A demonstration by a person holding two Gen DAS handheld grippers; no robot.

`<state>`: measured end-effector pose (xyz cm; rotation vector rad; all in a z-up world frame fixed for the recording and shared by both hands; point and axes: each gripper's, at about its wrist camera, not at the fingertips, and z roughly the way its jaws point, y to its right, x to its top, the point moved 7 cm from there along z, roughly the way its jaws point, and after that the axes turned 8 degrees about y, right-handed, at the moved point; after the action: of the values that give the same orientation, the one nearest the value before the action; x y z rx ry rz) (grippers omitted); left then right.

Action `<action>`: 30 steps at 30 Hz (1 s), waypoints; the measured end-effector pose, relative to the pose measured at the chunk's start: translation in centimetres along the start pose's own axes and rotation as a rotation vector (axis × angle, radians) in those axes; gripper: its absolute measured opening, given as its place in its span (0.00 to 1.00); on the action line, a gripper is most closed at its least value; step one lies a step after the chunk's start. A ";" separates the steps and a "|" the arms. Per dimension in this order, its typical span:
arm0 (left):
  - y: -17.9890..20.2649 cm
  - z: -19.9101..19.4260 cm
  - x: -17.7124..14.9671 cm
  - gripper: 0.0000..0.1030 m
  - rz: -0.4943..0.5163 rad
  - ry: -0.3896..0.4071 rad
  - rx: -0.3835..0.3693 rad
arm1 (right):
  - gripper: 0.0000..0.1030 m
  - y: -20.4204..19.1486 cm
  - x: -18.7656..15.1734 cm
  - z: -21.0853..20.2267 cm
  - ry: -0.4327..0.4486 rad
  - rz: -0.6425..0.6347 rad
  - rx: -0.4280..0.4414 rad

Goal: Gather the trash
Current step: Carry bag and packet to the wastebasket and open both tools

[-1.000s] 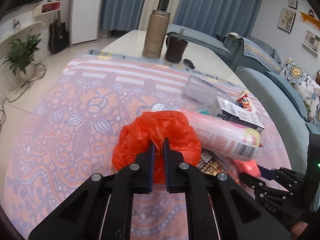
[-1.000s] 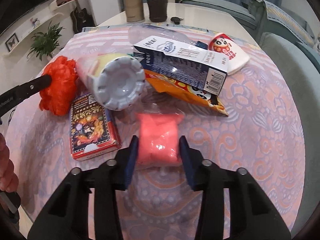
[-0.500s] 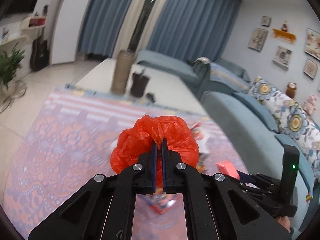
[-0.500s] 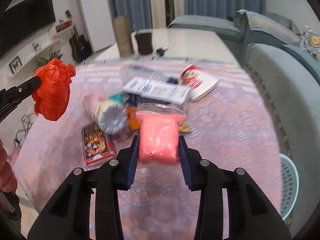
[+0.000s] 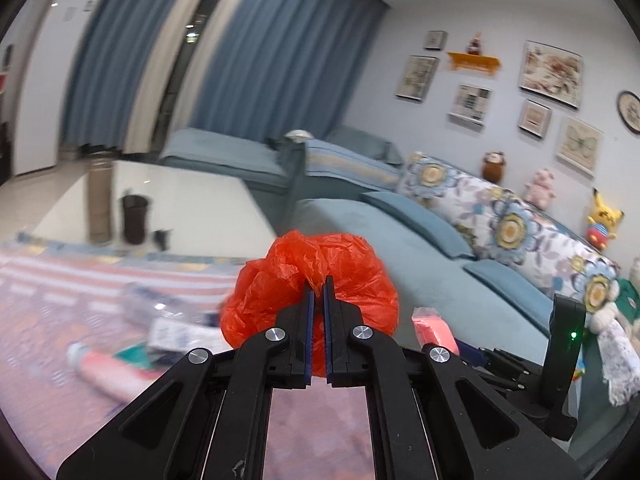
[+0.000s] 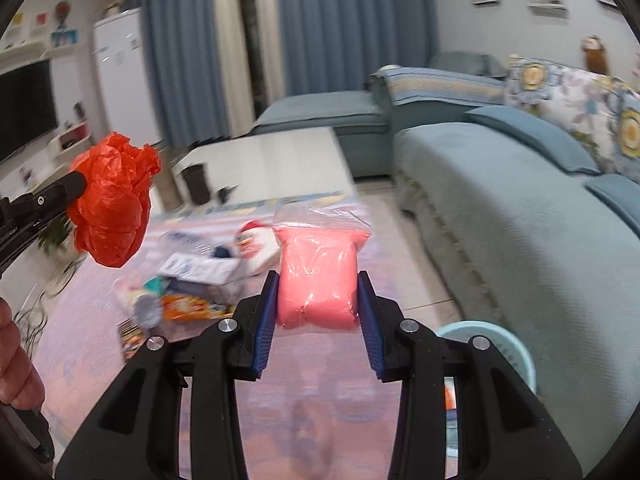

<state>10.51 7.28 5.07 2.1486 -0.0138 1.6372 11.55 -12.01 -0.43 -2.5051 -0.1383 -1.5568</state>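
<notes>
My left gripper (image 5: 317,284) is shut on a crumpled red plastic bag (image 5: 352,280), held in the air above the patterned tablecloth (image 5: 48,304). The same red bag (image 6: 112,200) hangs at the left of the right wrist view. My right gripper (image 6: 318,280) is shut on a clear zip bag of pink filling (image 6: 318,276), also lifted off the table. That pink bag (image 5: 434,328) shows at the lower right of the left wrist view. The remaining trash (image 6: 200,280), a carton, wrappers and a tube, lies blurred on the cloth below.
A pale blue bin (image 6: 500,348) stands on the floor at the lower right beside the blue sofa (image 6: 520,220). A tall brown flask (image 5: 98,200) and a dark cup (image 5: 136,220) stand on the table's far end. A hand (image 6: 14,360) shows at the left edge.
Both grippers have risen from the table with their loads and swung right toward the sofa. The trash pile has dropped lower and farther away in both views.
</notes>
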 end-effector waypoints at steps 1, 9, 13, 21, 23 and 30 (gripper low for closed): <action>1.4 0.8 -0.1 0.02 0.007 -0.005 -0.027 | 0.34 1.5 0.1 -0.3 0.006 0.013 -0.025; 10.1 7.2 -3.8 0.02 0.072 -0.093 -0.173 | 0.34 12.2 -1.7 -1.6 0.006 0.123 -0.186; 13.8 11.1 -7.5 0.02 0.102 -0.184 -0.228 | 0.34 17.5 -4.1 -1.6 -0.027 0.196 -0.256; 18.1 17.1 -15.3 0.02 0.172 -0.349 -0.275 | 0.34 24.3 -10.4 -0.3 -0.136 0.327 -0.335; 18.6 18.2 -16.8 0.02 0.178 -0.382 -0.281 | 0.34 25.1 -11.5 0.1 -0.161 0.344 -0.346; 18.6 20.0 -20.0 0.06 0.160 -0.477 -0.299 | 0.36 26.8 -14.6 1.2 -0.232 0.397 -0.382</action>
<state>17.88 -21.50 -11.23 2.2832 -0.5497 1.0756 10.91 -37.69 -16.99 -2.7589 0.6435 -1.2199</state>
